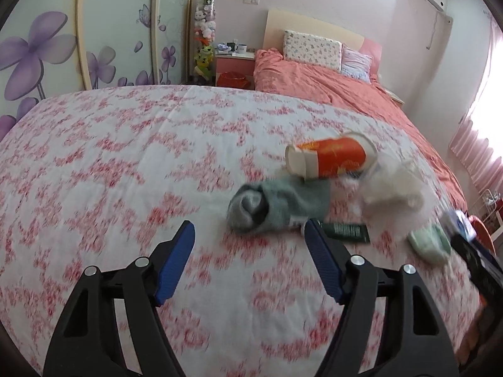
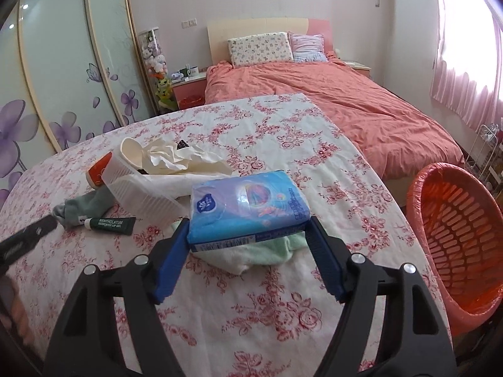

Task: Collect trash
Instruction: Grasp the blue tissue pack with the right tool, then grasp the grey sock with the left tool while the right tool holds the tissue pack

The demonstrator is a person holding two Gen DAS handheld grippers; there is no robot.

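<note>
Blue tissue pack (image 2: 250, 207) sits clamped in my right tool (image 2: 248, 242) above the table (image 2: 283, 330); left tool (image 1: 250, 251) gapes wide, empty; orange bin (image 2: 456, 235) waits right; loose grip might drop it short.

Bare floral cloth (image 1: 110, 163) leftward; cup (image 1: 330, 157), sock (image 1: 276, 204), tissues (image 1: 393, 185) crowding right.

Surface: table (image 2: 267, 314) draped in a white cloth printed with red roses.

Lying on it, toward the left edge: orange paper cup (image 2: 102, 171) on its side, crumpled tissue (image 2: 176, 157), clear ribbed plastic tray (image 2: 141, 198), grey-green sock (image 2: 85, 207), dark green lip-gel tube (image 2: 111, 224). Nearer the right edge: pale green folded cloth (image 2: 251, 254), with a blue tissue pack (image 2: 248, 207) over it.
</note>
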